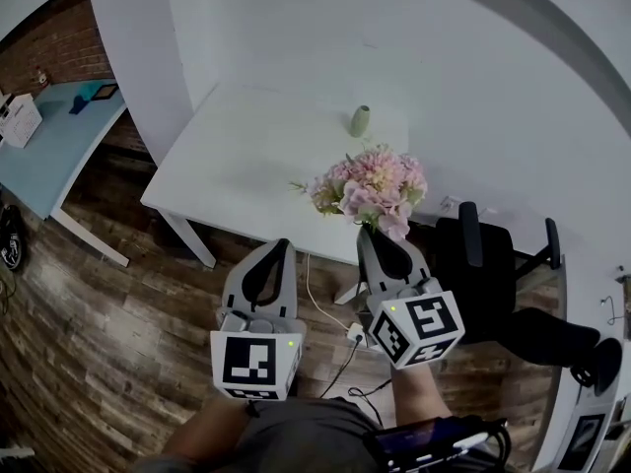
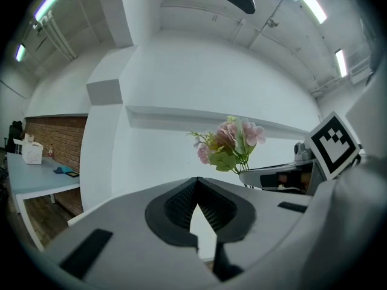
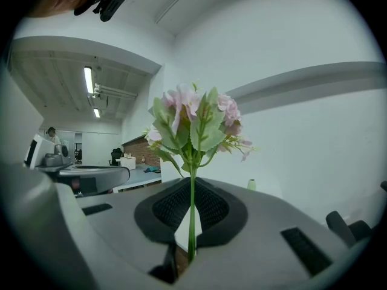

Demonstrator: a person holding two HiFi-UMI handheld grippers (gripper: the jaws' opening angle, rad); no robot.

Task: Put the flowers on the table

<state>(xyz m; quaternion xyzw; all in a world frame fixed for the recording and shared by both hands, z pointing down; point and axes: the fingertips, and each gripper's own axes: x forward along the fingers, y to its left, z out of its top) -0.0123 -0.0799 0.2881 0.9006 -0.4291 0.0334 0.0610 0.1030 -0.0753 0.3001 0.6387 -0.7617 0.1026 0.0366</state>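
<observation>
Pink flowers point(image 3: 193, 116) hide their stem base inside right gripper point(image 3: 191, 189).

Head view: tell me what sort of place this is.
Likely an office or studio workspace: a white table, a black office chair by it, and a light-blue desk along a brick wall.

Matt white table point(image 1: 246, 156), wood-plank floor point(image 1: 99, 313)
</observation>
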